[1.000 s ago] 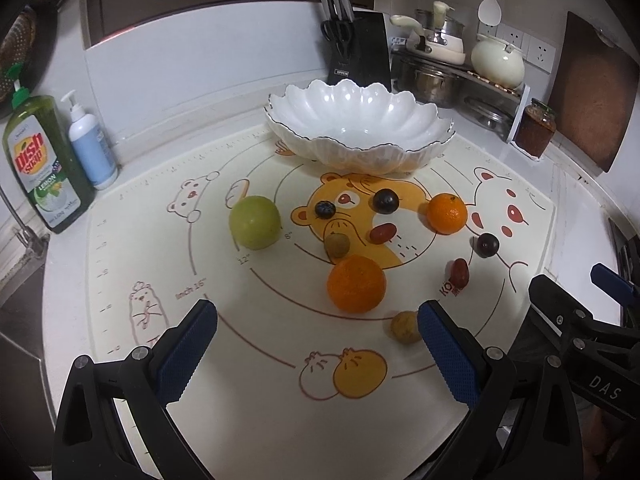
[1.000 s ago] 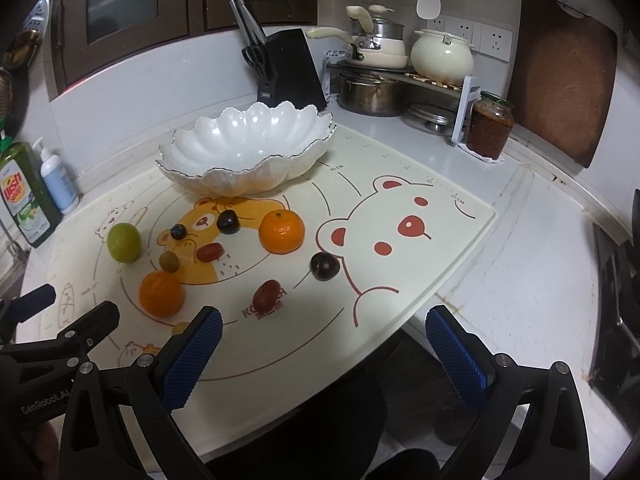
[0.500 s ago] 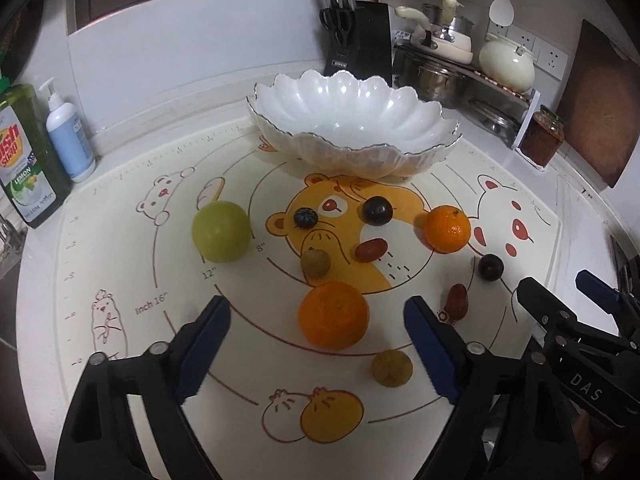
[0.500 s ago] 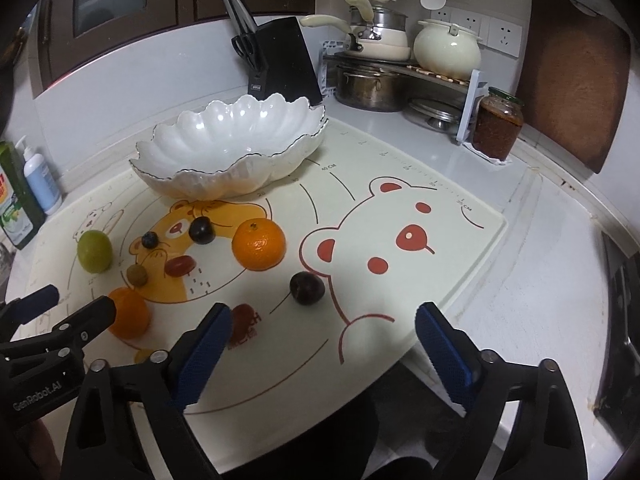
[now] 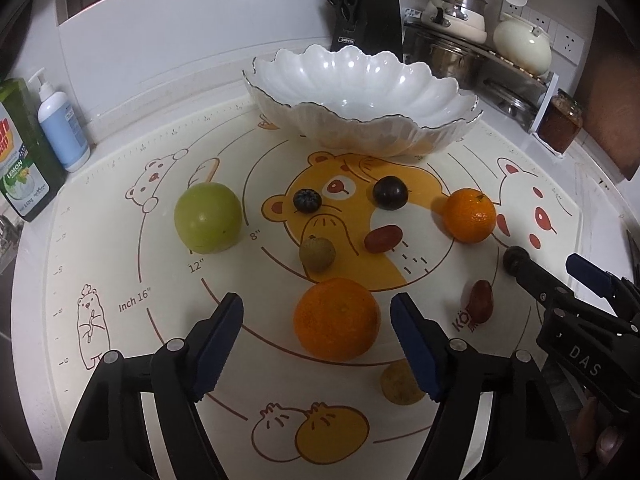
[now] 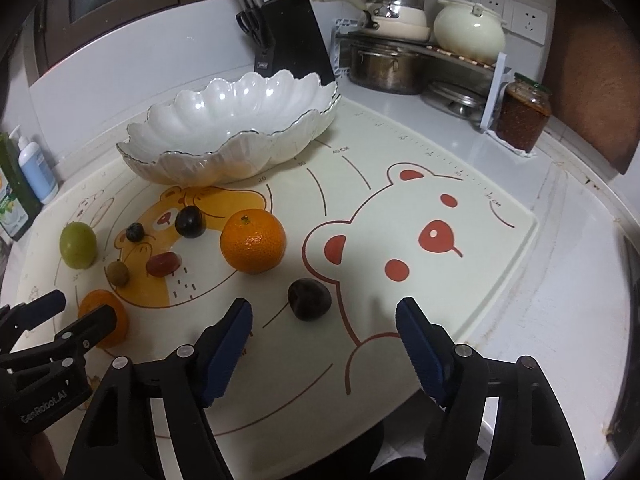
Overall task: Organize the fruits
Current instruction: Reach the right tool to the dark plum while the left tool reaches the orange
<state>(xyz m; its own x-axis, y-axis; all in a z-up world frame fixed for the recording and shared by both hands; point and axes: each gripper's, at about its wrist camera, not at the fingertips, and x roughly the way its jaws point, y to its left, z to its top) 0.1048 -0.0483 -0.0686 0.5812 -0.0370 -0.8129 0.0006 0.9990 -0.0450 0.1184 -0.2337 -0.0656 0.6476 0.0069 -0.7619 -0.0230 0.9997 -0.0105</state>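
Note:
My left gripper [image 5: 317, 314] is open with its jaws closing. A large orange [image 5: 336, 318] lies on the mat between its blue pads [image 5: 218, 340], with a gap on each side. My right gripper [image 6: 323, 313] is also open and closing. A dark plum [image 6: 309, 299] lies just past its fingertips, untouched. The empty white scalloped bowl [image 5: 360, 92] stands at the back of the mat. Other fruit lies loose: a green apple [image 5: 208, 217], a mandarin [image 5: 470, 215], a second dark plum [image 5: 390, 192], a red date [image 5: 383, 238] and a longan [image 5: 317, 254].
A dish soap bottle [image 5: 20, 160] and a pump bottle [image 5: 62, 128] stand at the left. A knife block [image 5: 366, 16], pots on a rack [image 5: 480, 52] and a jar [image 6: 522, 116] line the back. The mat's front edge [image 6: 500, 300] is near the counter edge.
Both grippers moved forward and down toward the fruit, and both pairs of jaws narrowed. The orange now sits between the left fingers, and the plum is close to the right fingertips.

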